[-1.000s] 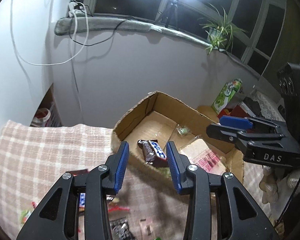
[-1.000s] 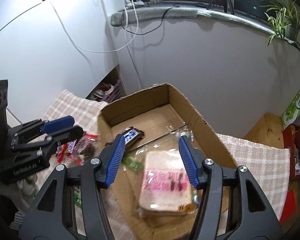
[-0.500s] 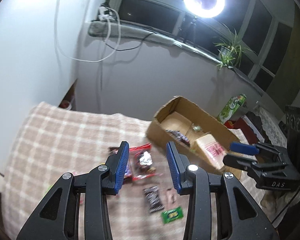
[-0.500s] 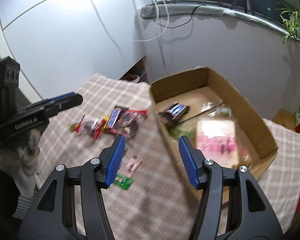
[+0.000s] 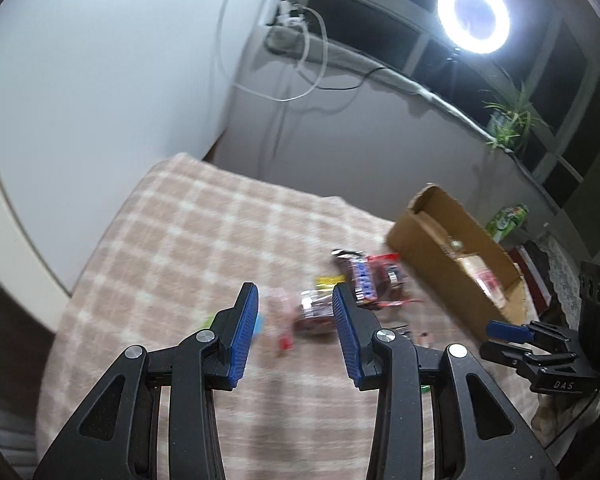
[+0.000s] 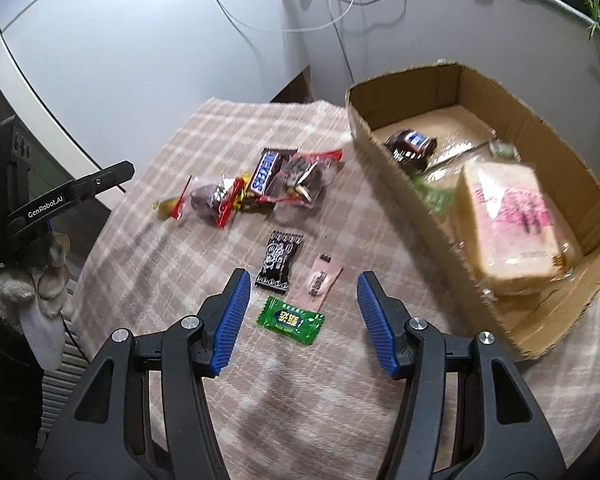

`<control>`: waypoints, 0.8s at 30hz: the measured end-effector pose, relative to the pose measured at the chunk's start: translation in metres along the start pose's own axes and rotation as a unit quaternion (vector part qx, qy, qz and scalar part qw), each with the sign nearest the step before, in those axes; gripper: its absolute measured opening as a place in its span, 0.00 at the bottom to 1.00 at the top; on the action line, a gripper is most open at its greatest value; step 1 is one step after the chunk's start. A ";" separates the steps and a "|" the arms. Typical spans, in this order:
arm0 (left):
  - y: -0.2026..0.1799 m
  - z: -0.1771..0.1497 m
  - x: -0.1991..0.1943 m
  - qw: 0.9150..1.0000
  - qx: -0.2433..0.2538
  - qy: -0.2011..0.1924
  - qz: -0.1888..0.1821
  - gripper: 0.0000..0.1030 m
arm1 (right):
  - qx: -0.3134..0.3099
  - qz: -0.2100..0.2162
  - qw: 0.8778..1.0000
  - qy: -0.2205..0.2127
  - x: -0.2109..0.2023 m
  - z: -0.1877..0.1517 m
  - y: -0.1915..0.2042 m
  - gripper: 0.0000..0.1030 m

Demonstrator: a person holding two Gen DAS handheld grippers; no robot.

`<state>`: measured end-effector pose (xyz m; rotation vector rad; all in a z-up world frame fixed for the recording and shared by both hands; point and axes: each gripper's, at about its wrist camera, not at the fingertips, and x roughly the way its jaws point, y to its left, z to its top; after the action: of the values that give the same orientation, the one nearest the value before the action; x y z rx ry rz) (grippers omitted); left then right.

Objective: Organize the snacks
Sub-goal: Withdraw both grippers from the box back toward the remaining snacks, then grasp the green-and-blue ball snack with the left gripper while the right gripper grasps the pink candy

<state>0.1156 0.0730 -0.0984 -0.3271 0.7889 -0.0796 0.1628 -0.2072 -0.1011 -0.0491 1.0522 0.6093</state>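
Loose snacks lie on the checked cloth (image 6: pixel 160 264): a Snickers bar (image 6: pixel 266 172), a clear red-edged bag (image 6: pixel 308 176), a second small bag (image 6: pixel 212 196), a black sachet (image 6: pixel 280 260), a pink sachet (image 6: pixel 320 280) and a green candy (image 6: pixel 290 320). The cardboard box (image 6: pixel 404 188) on the right holds a wrapped bread loaf (image 6: pixel 508 224) and a dark chocolate bar (image 6: pixel 410 144). My right gripper (image 6: pixel 303 280) hangs open and empty just above the green candy and the pink sachet. My left gripper (image 5: pixel 294 300) is open and empty over the blurred snack pile (image 5: pixel 360 280), left of the box (image 5: pixel 432 252).
A gloved hand (image 6: pixel 40 280) holds the left gripper at the cloth's left edge. White walls rise close behind the table. A ring light (image 5: pixel 474 16), a sill with cables, a plant (image 5: pixel 508 120) and a green carton (image 5: pixel 508 220) stand beyond the box.
Both grippers have drawn back from the box and to the left, and now hang over the loose snacks on the cloth. Neither has taken hold of anything.
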 end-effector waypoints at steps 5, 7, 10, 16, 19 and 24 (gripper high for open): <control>0.015 -0.005 0.010 1.000 -0.003 0.017 0.014 0.40 | 0.016 -0.004 1.000 0.021 0.017 0.001 0.000 0.56; 0.018 -0.008 0.016 0.999 0.000 0.023 0.023 0.50 | 0.024 -0.005 0.999 0.028 0.023 0.003 -0.002 0.55; 0.021 -0.013 0.026 0.999 0.009 0.034 0.028 0.50 | 0.034 -0.007 0.999 0.038 0.032 0.006 -0.004 0.48; 0.024 -0.024 0.037 0.998 0.026 0.046 0.035 0.50 | 0.033 -0.023 0.998 0.052 0.046 0.005 -0.004 0.47; 0.026 -0.026 0.040 0.998 0.031 0.048 0.038 0.50 | 0.025 -0.032 0.998 0.057 0.052 0.004 -0.002 0.47; 0.022 -0.029 0.048 0.996 0.052 0.055 0.042 0.50 | 0.012 -0.043 0.997 0.063 0.060 0.003 0.003 0.47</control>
<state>0.1281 0.0774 -0.1573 -0.1917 0.9023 -0.0595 0.1849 -0.1765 -0.1483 -0.1125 1.1726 0.5205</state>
